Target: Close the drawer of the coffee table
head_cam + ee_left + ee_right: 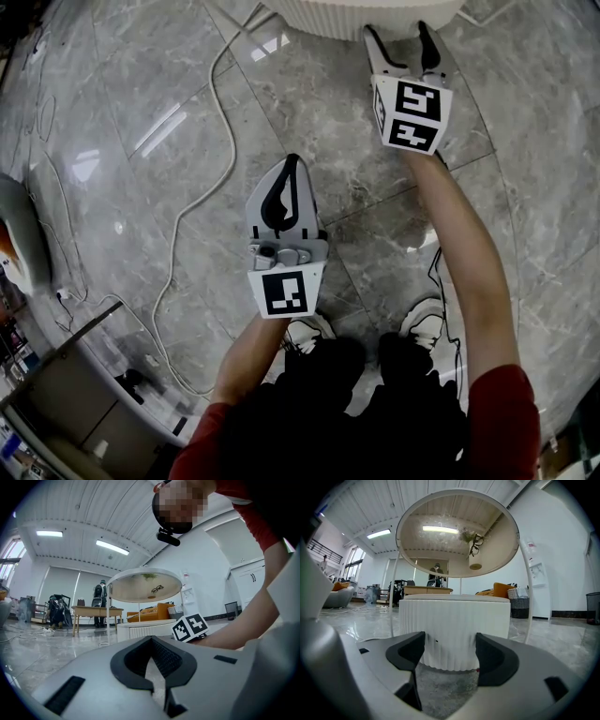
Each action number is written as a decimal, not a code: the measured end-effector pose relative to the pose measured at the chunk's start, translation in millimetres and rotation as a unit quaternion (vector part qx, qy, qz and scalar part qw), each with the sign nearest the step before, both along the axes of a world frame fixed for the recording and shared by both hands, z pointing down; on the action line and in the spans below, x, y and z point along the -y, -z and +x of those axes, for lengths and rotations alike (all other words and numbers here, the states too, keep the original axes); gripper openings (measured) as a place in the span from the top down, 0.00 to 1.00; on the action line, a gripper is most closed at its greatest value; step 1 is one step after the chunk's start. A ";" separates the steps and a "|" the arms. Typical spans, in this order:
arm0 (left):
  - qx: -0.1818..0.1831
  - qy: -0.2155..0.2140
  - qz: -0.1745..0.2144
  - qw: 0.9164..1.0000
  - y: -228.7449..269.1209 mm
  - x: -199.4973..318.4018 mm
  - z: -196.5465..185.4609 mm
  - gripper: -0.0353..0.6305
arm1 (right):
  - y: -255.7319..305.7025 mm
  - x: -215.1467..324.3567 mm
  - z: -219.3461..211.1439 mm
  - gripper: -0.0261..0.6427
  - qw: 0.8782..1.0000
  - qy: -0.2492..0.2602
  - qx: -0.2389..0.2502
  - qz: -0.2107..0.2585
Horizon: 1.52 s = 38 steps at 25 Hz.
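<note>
While the person stands on the glossy grey marble floor [141,112], the right claw [398,33] reaches forward to the low round white ribbed coffee table [361,14], stopping just short of its fluted wall. Seen along the right claw [450,644], its jaws stand wide apart and grip nothing, with the table's ribbed drum [454,620] framed beyond them; no drawer front can be told apart on that wall. The left claw [291,169] hangs nearer the body, well back from the table [140,630], its jaw tips [151,639] pressed together and empty. A thin white cable [220,103] snakes across the floor at the left.
</note>
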<state>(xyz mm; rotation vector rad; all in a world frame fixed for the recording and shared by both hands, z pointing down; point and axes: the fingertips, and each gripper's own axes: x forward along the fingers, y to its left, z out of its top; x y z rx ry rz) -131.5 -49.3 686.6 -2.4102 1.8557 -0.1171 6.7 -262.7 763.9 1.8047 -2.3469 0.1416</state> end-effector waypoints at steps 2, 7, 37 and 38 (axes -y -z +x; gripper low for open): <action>0.000 0.001 0.002 1.000 1.1 -0.2 -0.5 0.93 | 0.1 3.5 -0.3 0.48 1.000 0.001 -0.001 -0.001; 0.002 0.003 0.003 1.000 1.5 -0.8 -2.3 0.93 | -0.4 10.0 0.0 0.48 1.000 0.001 -0.004 -0.002; 0.009 -0.003 0.006 1.000 4.3 -0.9 1.0 0.93 | -0.9 23.4 -1.6 0.45 1.000 0.011 -0.010 -0.012; 0.009 -0.002 0.006 1.000 4.8 -1.3 0.6 0.93 | -0.9 23.4 -1.1 0.45 1.000 0.011 -0.010 -0.012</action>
